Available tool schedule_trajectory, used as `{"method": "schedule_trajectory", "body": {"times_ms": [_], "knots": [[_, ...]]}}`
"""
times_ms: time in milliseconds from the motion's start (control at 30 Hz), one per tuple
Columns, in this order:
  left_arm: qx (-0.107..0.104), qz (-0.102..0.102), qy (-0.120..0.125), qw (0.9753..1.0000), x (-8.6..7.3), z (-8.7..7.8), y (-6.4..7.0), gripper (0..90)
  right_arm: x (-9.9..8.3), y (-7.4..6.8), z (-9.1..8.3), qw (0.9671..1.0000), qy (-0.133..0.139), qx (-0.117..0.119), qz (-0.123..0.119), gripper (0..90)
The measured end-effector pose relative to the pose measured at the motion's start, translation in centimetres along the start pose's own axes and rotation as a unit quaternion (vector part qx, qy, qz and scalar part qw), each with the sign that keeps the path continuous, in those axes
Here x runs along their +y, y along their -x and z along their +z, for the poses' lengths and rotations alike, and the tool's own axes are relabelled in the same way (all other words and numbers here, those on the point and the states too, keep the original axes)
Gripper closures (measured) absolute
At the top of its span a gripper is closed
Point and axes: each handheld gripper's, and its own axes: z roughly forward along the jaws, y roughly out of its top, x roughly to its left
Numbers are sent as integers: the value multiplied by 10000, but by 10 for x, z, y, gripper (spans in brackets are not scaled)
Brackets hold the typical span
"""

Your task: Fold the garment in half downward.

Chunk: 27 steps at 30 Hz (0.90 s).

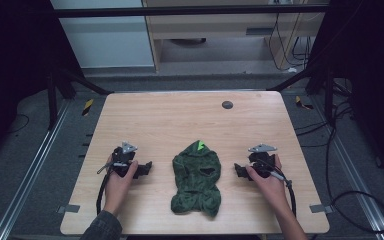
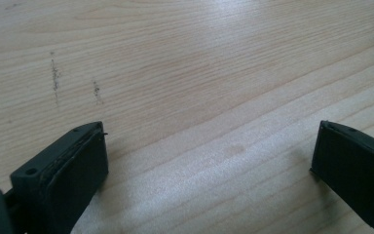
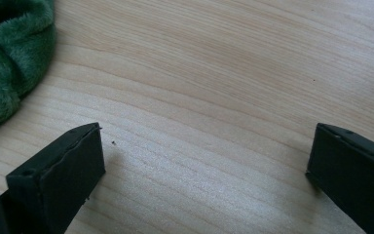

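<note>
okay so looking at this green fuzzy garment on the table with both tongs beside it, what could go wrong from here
1. The green garment lies crumpled with folds and an opening, so a pinch could catch several layers at once and lift it bunched.
2. Both the left tongs and the right tongs sit open, low over the wooden table; closing too low might scrape the wood and miss the fleece.
3. The trailing cables could snag on the table edge.

no text, label or number can be read anywhere.
</note>
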Motion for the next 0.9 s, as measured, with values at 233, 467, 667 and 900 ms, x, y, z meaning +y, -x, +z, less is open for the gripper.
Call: {"method": "schedule_trajectory", "body": {"times_ms": [233,467,667,900], "knots": [[7,0,-6,10000,-2,-3,4,0,-1,0,0,10000,-3,-22,-46,4],[-70,140,-121,9998,-1,-8,10,42,0,-2,-4,9999,-26,39,-97,83],[-406,342,-95,9985,8,-18,25,43,5,-16,-18,9985,-54,502,-223,235],[-818,418,-122,9957,23,-17,33,51,18,-35,-25,9951,-158,799,-554,399]]}}
